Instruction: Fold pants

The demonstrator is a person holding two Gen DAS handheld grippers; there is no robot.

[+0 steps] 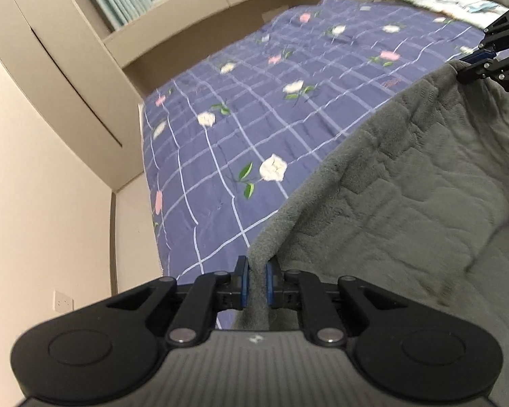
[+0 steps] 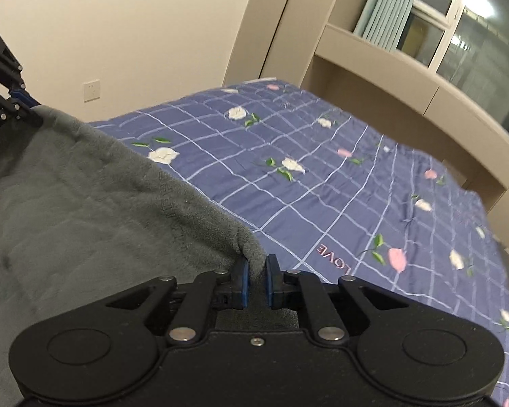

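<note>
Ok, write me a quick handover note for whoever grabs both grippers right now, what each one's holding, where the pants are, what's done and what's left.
Left gripper: shut on one corner of the fuzzy grey fleece pants.
Right gripper: shut on the other corner of the same edge.
Pants: that edge is stretched between the two grippers, raised above the blue checked floral bedspread; the rest hangs below, out of view.
Done: both corners gripped, edge lifted.
Left: probably carry the edge across to make the fold, lay it flat, release. No finished fold is visible yet.
</note>
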